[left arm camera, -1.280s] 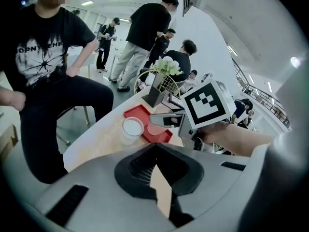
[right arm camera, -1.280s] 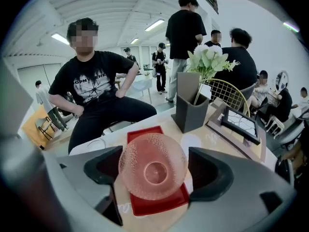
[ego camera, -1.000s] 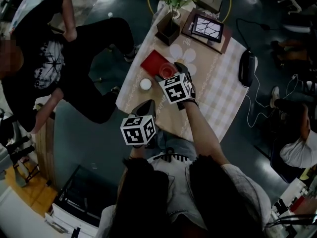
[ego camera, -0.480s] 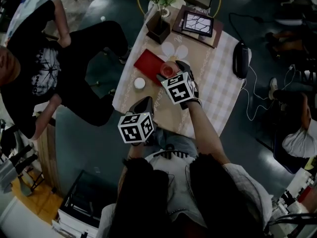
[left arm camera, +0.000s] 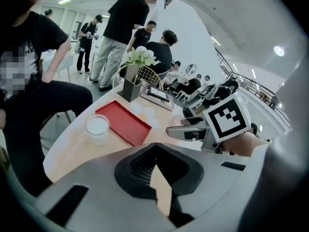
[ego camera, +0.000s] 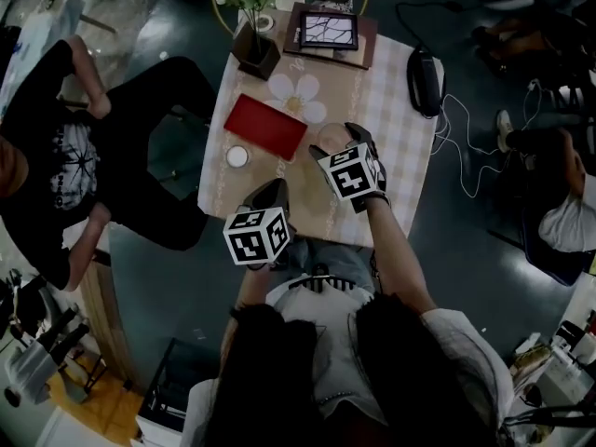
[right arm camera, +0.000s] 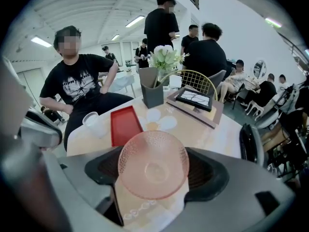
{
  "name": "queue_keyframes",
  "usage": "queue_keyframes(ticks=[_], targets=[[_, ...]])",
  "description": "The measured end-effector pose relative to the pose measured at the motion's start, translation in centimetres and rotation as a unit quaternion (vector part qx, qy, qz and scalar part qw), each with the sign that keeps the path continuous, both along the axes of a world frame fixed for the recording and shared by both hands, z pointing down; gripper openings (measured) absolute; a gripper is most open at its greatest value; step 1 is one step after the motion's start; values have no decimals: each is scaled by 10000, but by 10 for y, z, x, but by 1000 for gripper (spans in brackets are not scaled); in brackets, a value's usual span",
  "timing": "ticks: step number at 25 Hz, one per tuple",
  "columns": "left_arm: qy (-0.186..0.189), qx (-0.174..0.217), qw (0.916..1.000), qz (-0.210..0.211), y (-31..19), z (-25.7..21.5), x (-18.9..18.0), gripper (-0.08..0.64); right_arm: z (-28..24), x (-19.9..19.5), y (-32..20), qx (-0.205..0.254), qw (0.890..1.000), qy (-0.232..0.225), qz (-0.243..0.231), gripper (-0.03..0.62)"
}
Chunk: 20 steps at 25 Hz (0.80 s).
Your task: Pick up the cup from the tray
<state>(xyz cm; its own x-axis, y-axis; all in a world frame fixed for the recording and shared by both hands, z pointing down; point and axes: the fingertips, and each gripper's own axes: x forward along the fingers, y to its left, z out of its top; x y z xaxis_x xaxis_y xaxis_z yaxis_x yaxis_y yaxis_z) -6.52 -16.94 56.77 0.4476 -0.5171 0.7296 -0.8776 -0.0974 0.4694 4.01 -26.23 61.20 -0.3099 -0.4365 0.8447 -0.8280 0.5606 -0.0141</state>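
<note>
A pink dimpled glass cup (right arm camera: 153, 164) sits between the jaws of my right gripper (ego camera: 337, 142), which is shut on it. In the head view the cup (ego camera: 328, 136) hangs to the right of the red tray (ego camera: 265, 126), apart from it. The tray (right arm camera: 124, 124) lies bare on the beige table. My left gripper (ego camera: 273, 195) hovers near the table's front edge, below the tray. Its fingertips meet, with nothing between them (left arm camera: 155, 149). A white cup (ego camera: 237, 156) stands on the table beside the tray's near left corner.
A dark vase of white flowers (ego camera: 253, 49) and a framed picture (ego camera: 326, 31) stand at the table's far end. A black oblong object (ego camera: 424, 68) lies at the right edge. A person in black (ego camera: 74, 156) sits close to the table's left side.
My right gripper has carried the pink cup off the red tray's edge to the right. The left gripper has stayed near the front edge.
</note>
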Motion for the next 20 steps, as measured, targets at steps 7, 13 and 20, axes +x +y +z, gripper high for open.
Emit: queue_keyframes(ticks=[7, 13, 20], targets=[[-49, -48, 9996, 264, 12, 4, 22, 4, 17, 38, 27, -193, 9993, 102, 291, 399], [-92, -93, 9994, 305, 20, 6, 22, 3, 26, 40, 41, -318, 9990, 115, 307, 399], [-145, -44, 9995, 284, 20, 6, 15, 3, 29, 44, 43, -361, 9981, 18, 489, 400]])
